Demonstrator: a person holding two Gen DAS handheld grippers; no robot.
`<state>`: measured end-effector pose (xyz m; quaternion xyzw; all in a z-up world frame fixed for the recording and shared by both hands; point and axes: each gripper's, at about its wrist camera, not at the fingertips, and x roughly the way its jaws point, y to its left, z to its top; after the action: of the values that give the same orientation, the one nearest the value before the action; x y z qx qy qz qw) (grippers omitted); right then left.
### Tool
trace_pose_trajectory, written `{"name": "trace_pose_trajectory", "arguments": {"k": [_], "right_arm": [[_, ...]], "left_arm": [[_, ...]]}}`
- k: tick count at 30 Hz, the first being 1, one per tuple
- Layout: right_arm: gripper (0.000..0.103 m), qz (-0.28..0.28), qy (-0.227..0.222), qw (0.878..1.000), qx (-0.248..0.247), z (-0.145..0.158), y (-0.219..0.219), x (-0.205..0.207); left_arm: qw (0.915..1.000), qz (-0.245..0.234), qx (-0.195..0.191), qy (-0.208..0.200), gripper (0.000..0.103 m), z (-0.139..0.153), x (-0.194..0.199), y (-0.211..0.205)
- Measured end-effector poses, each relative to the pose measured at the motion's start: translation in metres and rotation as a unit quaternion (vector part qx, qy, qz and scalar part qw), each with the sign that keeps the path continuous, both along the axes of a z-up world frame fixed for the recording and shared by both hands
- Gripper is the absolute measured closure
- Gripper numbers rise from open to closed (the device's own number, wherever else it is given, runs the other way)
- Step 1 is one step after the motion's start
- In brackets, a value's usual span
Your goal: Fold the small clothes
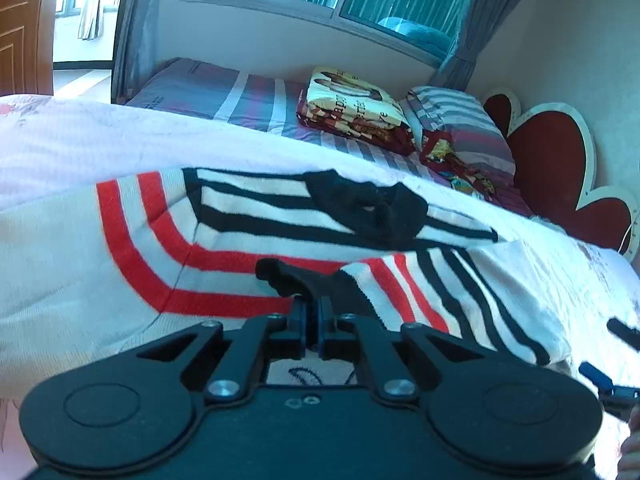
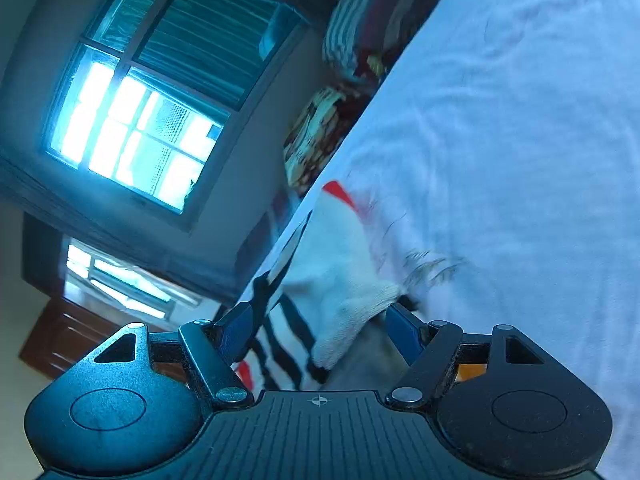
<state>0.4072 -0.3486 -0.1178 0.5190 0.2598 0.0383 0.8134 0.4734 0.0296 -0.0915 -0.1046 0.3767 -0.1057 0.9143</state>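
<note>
A striped sweater [image 1: 280, 232] in cream, red and black is spread on the white sheet [image 1: 80, 148] of the bed, near its front edge. One side appears already turned in, since black stripes are seen lying across red ones; the fold is judged partly done, with the rest still to be squared and stacked. The left claw [image 1: 313, 312] is seen closed, a pinch of dark knit caught between its jaws. The right claw [image 2: 320, 320] is held with its jaws wide apart, a cream cuff [image 2: 360, 320] lying between them but not gripped. Folded blankets [image 1: 356, 108] and a striped pillow [image 1: 460, 120] are left at the far end of the bed.
</note>
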Motion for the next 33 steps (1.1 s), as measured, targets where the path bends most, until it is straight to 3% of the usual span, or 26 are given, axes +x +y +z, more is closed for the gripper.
{"name": "trace_pose_trajectory", "arguments": {"k": [4,6,9,15,20,21,23,25,28,30,32,33], "right_arm": [[0.045,-0.002,0.031,0.999,0.02,-0.009,-0.009,0.015],[0.075,0.0,0.053,0.999,0.007,-0.013,-0.013,0.022],[0.094,0.002,0.069,0.997,-0.021,-0.019,-0.014,0.018],[0.095,0.006,0.044,0.997,-0.065,-0.005,-0.006,0.0],[0.096,0.015,0.067,0.996,-0.055,-0.018,-0.003,0.003],[0.095,0.022,0.069,0.996,-0.056,-0.015,-0.005,0.0],[0.09,0.033,0.062,0.994,-0.089,0.001,-0.008,-0.01],[0.09,0.038,0.032,0.989,-0.142,0.02,-0.008,-0.019],[0.09,0.06,0.017,0.978,-0.201,0.035,0.003,-0.002],[0.091,0.09,0.01,0.971,-0.221,0.034,0.018,0.021],[0.091,0.128,0.015,0.957,-0.262,0.026,0.041,0.045],[0.103,0.14,0.028,0.947,-0.286,0.019,0.049,0.054]], "left_arm": [[0.9999,-0.001,0.003,0.01,0.099,-0.01,0.006,0.0],[0.9999,0.0,0.004,0.016,0.099,-0.016,0.009,0.002],[0.9997,-0.004,0.006,0.023,0.099,-0.019,0.01,0.003],[0.9994,-0.005,0.019,-0.028,0.099,-0.009,0.005,0.0],[0.9974,-0.01,0.066,0.027,0.098,-0.025,0.018,-0.006],[0.9972,-0.015,0.071,0.021,0.093,-0.025,0.015,-0.005],[0.9957,0.001,0.092,0.008,0.073,-0.017,0.006,0.0],[0.9938,0.019,0.104,-0.035,0.067,-0.003,-0.007,0.007],[0.9929,-0.026,0.097,-0.064,0.067,0.012,-0.004,-0.015],[0.9921,-0.069,0.084,-0.062,0.067,0.011,0.008,-0.044],[0.989,-0.098,0.097,-0.054,0.063,-0.002,0.02,-0.069],[0.9868,-0.104,0.116,-0.045,0.062,-0.012,0.027,-0.078]]}}
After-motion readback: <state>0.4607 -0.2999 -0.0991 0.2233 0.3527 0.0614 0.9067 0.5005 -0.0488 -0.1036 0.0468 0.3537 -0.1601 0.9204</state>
